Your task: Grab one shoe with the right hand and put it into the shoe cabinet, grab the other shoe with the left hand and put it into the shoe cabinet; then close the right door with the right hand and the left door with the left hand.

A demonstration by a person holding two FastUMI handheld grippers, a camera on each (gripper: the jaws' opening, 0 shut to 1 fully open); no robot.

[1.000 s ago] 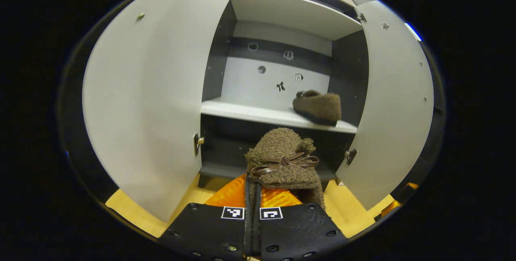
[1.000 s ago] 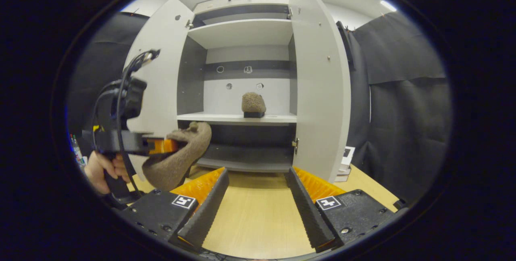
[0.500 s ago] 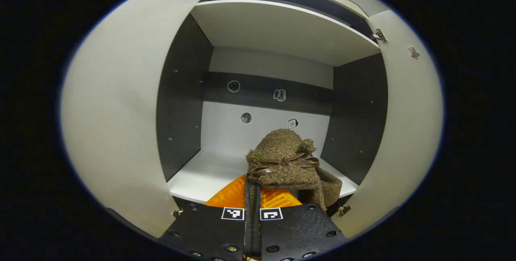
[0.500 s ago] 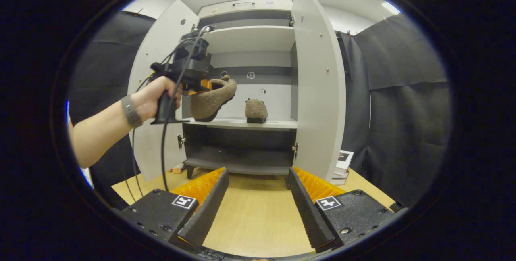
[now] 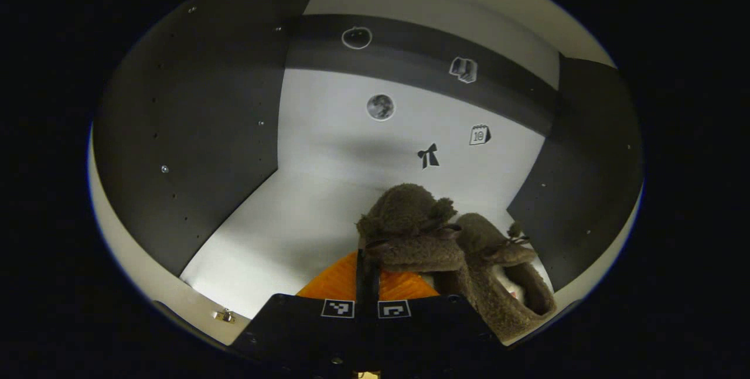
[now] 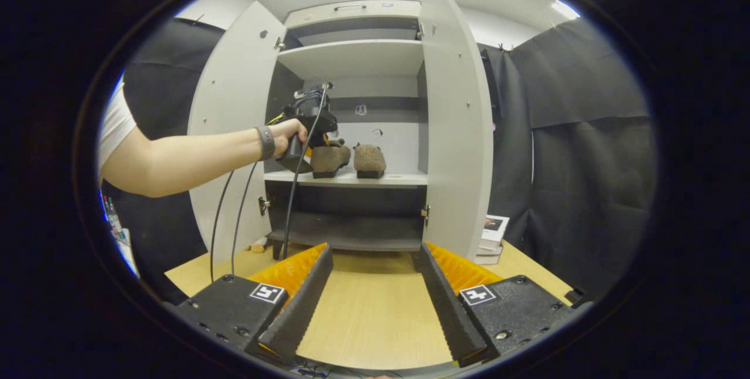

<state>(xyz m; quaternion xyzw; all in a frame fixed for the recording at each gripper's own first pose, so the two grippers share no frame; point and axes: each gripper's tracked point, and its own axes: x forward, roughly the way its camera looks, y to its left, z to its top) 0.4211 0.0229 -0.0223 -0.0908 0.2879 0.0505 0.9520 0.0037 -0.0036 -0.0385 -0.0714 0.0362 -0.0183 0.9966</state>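
My left gripper (image 5: pixel 368 263) is shut on a brown fuzzy shoe (image 5: pixel 410 224) deep inside the shoe cabinet, low over the white middle shelf (image 5: pixel 275 232). The other brown shoe (image 5: pixel 498 273) lies close on its right. In the right gripper view, a hand holds the left gripper (image 6: pixel 307 127) at the shelf (image 6: pixel 401 178), with the held shoe (image 6: pixel 329 157) beside the other shoe (image 6: pixel 369 159). The left door (image 6: pixel 228 103) and right door (image 6: pixel 454 121) stand wide open. My right gripper (image 6: pixel 372 285) hangs open over the wooden table, holding nothing.
The wooden table (image 6: pixel 369 320) stretches in front of the cabinet. A small stack of books (image 6: pixel 491 239) lies to the right of the right door. Cables (image 6: pixel 234 203) hang from the left gripper down past the left door. An upper shelf (image 6: pixel 351 54) sits above.
The left gripper has pushed forward into the cabinet and brought its shoe down next to the other shoe on the middle shelf. The right gripper has hardly moved.
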